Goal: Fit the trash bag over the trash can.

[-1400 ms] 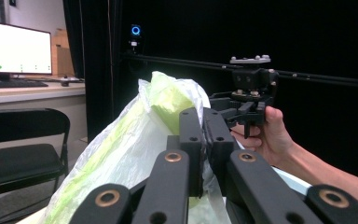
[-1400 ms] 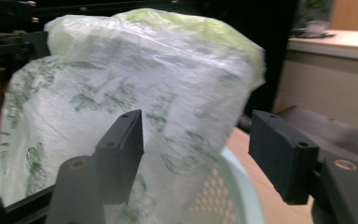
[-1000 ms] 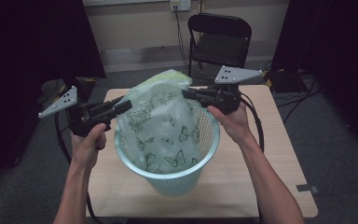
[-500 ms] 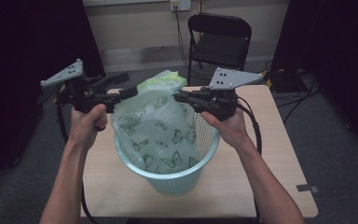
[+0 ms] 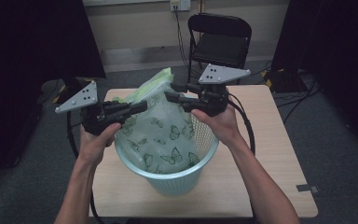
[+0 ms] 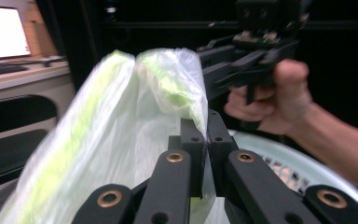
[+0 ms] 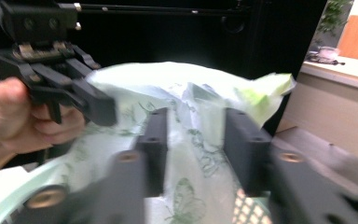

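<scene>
A pale green butterfly-print plastic bag (image 5: 168, 126) stands up out of a light teal mesh waste basket (image 5: 168, 175) on the table. My left gripper (image 5: 142, 106) comes in from the left. Its jaws have just been closing and now pinch a fold of the bag (image 6: 121, 116) at their tips (image 6: 207, 130). My right gripper (image 5: 170, 95) reaches the bag's top from the right. Its jaws (image 7: 198, 135) have just been opening and stand apart, with bag film (image 7: 196, 93) lying between and behind them, unpressed. Each gripper view shows the other hand's gripper (image 6: 209, 65) (image 7: 100, 109) across the bag.
The basket sits near the front of a light wooden table (image 5: 270, 154). A black folding chair (image 5: 219, 42) stands behind the table's far edge. Cables trail over the grey floor at right, and dark curtains hang at both sides.
The left gripper swung up and to the left, then came back down onto the bag's left side and shut on it. The right gripper's jaws have parted at the bag's top.
</scene>
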The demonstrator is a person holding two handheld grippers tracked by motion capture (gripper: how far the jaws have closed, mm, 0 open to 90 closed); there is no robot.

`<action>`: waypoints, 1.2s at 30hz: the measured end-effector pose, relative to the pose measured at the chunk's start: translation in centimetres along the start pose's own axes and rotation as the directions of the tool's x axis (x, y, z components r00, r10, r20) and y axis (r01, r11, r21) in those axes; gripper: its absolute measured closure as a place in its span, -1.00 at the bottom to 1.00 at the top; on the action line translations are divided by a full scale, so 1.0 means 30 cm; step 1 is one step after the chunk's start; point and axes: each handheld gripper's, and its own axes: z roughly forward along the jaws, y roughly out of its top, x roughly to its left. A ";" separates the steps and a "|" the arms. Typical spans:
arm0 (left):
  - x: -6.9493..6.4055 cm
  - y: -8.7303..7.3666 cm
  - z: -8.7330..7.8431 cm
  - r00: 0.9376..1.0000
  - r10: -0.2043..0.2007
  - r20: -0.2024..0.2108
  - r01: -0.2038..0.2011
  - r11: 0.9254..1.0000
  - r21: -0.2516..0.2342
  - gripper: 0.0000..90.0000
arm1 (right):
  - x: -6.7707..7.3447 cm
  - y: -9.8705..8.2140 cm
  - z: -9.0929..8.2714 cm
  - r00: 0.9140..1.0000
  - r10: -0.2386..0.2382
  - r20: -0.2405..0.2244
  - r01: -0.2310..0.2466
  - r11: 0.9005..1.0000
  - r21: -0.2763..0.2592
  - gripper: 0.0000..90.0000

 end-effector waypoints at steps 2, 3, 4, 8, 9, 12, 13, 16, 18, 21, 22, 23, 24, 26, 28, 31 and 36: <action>-0.017 -0.007 0.004 1.000 0.004 0.020 -0.004 1.000 -0.001 0.99 | 0.015 0.002 0.001 1.000 0.013 -0.017 -0.013 1.000 -0.012 0.01; -0.017 -0.007 0.004 1.000 0.004 0.020 -0.004 1.000 -0.001 0.99 | 0.015 0.002 0.001 1.000 0.013 -0.017 -0.013 1.000 -0.012 0.01; -0.025 -0.006 0.010 0.999 0.011 0.037 -0.011 1.000 0.008 0.99 | 0.016 0.005 0.006 1.000 0.014 -0.024 -0.014 1.000 -0.011 0.01; -0.041 -0.007 0.027 0.998 0.016 0.067 -0.018 0.999 0.034 0.99 | 0.005 0.009 0.023 1.000 0.016 -0.013 -0.016 1.000 -0.005 0.65; -0.040 -0.007 0.027 0.998 0.015 0.065 -0.017 0.999 0.034 0.95 | 0.003 0.008 0.024 1.000 0.016 -0.017 -0.016 1.000 -0.011 0.83; -0.016 -0.004 0.009 0.999 -0.018 0.048 0.018 1.000 0.015 0.58 | 0.011 0.005 0.020 1.000 -0.003 -0.031 0.002 0.999 -0.039 1.00; -0.005 -0.001 -0.002 0.999 -0.027 0.046 0.027 1.000 0.001 0.46 | 0.018 0.005 0.017 0.999 -0.016 -0.032 0.015 0.999 -0.039 1.00; 0.037 0.012 -0.039 0.997 -0.063 0.041 0.065 0.996 -0.060 0.25 | 0.033 0.007 0.007 0.999 -0.041 -0.037 0.039 0.999 -0.037 1.00; 0.072 0.025 -0.069 0.997 -0.074 0.034 0.077 0.993 -0.092 0.24 | 0.035 0.007 0.003 0.998 -0.048 -0.038 0.046 0.998 -0.039 1.00; 0.145 0.044 -0.097 0.993 -0.118 0.021 0.120 0.985 -0.128 0.23 | 0.039 0.005 -0.010 0.998 -0.054 -0.043 0.052 0.998 -0.044 1.00; 0.162 0.047 -0.096 0.992 -0.126 0.009 0.126 0.984 -0.129 0.23 | 0.040 0.005 -0.014 0.997 -0.058 -0.044 0.056 0.997 -0.048 1.00; 0.186 0.049 -0.090 0.991 -0.133 0.006 0.133 0.983 -0.124 0.21 | 0.040 0.005 -0.017 0.997 -0.057 -0.046 0.054 0.997 -0.050 1.00; 0.209 0.052 -0.071 0.988 -0.153 0.011 0.153 0.983 -0.105 0.12 | 0.039 0.006 -0.018 0.997 -0.060 -0.054 0.057 0.997 -0.055 1.00; 0.237 0.050 -0.029 0.986 -0.165 0.017 0.165 0.984 -0.063 -0.19 | 0.040 0.009 -0.015 0.996 -0.061 -0.065 0.057 0.996 -0.064 1.00; 0.249 0.042 0.007 0.984 -0.169 0.063 0.171 0.984 -0.043 -0.39 | 0.045 0.017 -0.004 0.995 -0.068 -0.079 0.062 0.995 -0.075 1.00; 0.237 0.030 0.052 0.981 -0.162 0.110 0.165 0.986 -0.020 -0.41 | 0.046 0.024 0.010 0.994 -0.071 -0.085 0.064 0.995 -0.078 1.00; 0.199 0.025 0.075 0.978 -0.107 0.177 0.109 0.994 -0.002 0.17 | 0.050 0.033 0.036 0.994 -0.072 -0.079 0.066 0.995 -0.076 1.00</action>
